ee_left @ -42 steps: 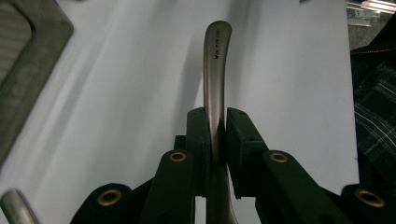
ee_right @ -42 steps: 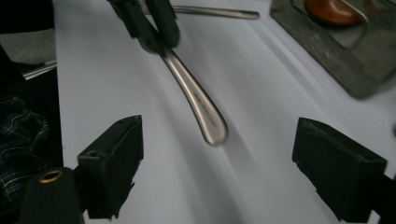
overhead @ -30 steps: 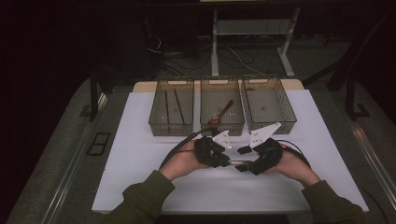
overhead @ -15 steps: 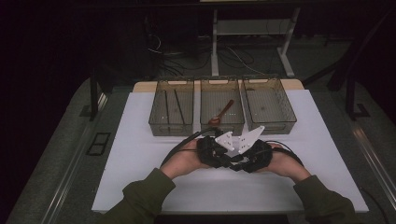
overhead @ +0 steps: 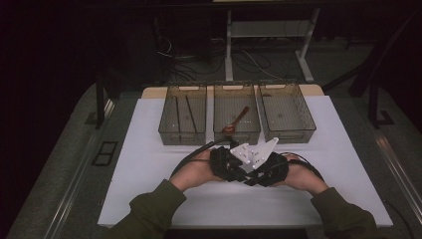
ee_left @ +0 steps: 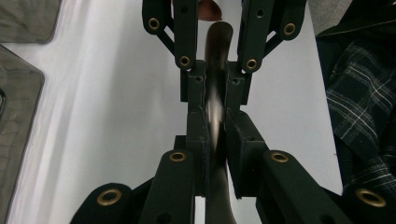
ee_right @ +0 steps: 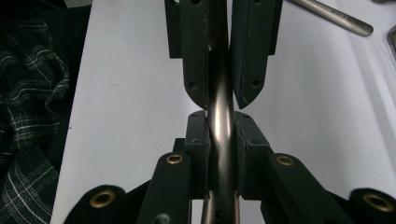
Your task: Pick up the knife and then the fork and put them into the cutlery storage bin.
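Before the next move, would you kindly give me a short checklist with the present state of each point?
1. Left gripper pads press on the utensil handle: ok.
2. Right gripper jaws have just been closing, with the handle between them and the pads on it: ok.
3. Both grippers hold the same handle, tip to tip: ok.
4. Which end of the utensil each gripper holds: cannot tell.
5. Room in the middle bin beside the spoon: ok.
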### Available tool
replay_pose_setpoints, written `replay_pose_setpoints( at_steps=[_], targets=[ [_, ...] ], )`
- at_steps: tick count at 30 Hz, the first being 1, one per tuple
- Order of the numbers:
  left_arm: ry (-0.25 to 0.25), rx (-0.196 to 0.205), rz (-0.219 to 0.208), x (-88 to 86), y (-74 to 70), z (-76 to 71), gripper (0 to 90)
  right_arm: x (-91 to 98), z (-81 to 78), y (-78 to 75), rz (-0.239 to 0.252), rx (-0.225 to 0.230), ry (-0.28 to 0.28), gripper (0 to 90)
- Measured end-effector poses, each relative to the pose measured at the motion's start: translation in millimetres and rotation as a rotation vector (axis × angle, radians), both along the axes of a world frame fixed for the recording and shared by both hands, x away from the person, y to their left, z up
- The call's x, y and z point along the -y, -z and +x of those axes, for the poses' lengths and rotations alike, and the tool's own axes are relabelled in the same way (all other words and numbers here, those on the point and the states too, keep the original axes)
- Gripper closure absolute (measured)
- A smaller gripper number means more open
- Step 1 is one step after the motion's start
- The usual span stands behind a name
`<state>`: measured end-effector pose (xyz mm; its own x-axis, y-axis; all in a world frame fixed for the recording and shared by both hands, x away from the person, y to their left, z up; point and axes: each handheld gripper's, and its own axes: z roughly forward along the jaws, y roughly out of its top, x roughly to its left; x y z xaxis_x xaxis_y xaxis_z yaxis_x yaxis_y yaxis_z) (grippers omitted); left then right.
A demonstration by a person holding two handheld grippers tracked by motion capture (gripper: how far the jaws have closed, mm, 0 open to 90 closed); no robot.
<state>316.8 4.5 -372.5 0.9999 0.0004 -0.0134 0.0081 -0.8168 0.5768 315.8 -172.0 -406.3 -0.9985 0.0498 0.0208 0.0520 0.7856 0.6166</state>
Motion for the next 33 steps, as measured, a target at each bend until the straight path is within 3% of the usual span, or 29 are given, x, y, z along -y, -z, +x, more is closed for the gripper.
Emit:
replay_pose_setpoints(
  at_steps=[1,5,9,20,26,33],
  targets=[
    [-0.009,0.005,-0.018,-2.5,-2.4,1.0,77.1,0.8,1.6,0.3,0.017,0.009,-0.005,77.1],
    [-0.071,0.020,-0.111,-20.9,-16.9,5.5,68.0,10.3,3.5,1.8,-0.020,-0.002,0.080,77.2],
    [-0.149,0.005,-0.185,-41.8,-23.9,6.3,63.4,22.5,11.7,4.3,-0.007,0.006,0.103,77.2],
    [-0.356,0.015,-0.348,-98.9,-12.6,0.6,50.2,62.7,21.9,-10.4,0.037,0.016,0.270,77.1],
    [-0.444,0.015,-0.380,-124.8,0.2,-5.8,45.4,85.2,26.5,-23.8,0.062,0.011,0.374,77.1],
    [-0.517,0.034,-0.398,-139.0,23.5,-18.8,40.8,115.7,41.0,-39.4,0.076,0.028,0.537,77.1]
  ],
)
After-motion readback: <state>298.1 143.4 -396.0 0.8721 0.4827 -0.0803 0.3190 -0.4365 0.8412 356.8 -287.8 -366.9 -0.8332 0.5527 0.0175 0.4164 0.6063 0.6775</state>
